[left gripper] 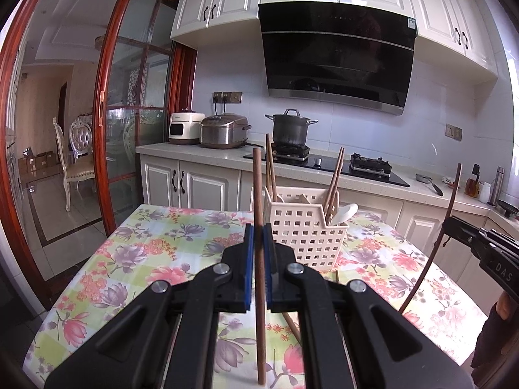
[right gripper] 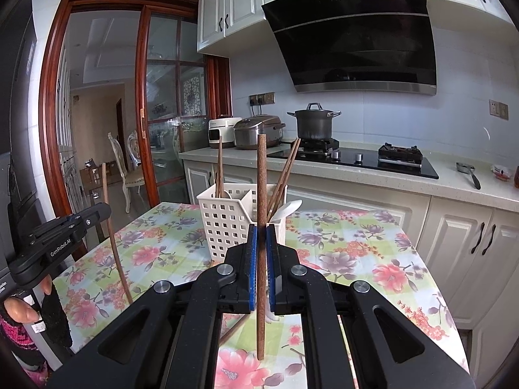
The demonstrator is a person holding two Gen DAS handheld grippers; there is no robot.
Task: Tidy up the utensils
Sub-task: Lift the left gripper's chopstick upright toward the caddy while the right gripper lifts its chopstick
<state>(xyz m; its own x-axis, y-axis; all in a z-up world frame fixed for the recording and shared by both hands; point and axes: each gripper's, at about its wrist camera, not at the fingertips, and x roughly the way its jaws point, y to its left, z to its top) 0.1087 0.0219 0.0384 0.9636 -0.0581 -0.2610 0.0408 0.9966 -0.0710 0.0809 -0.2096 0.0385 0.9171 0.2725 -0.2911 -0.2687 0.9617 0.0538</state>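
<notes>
My left gripper is shut on a brown wooden chopstick held upright above the floral table. My right gripper is shut on another brown chopstick, also upright. A cream perforated utensil basket stands on the table just beyond both grippers; it also shows in the right wrist view. It holds several chopsticks and a white spoon. The right gripper with its chopstick shows at the right of the left wrist view. The left gripper's chopstick shows at the left of the right wrist view.
Another chopstick lies on the floral tablecloth under the left gripper. Behind the table a counter carries a rice cooker, a stove with a pot and a small pan. A glass sliding door is at the left.
</notes>
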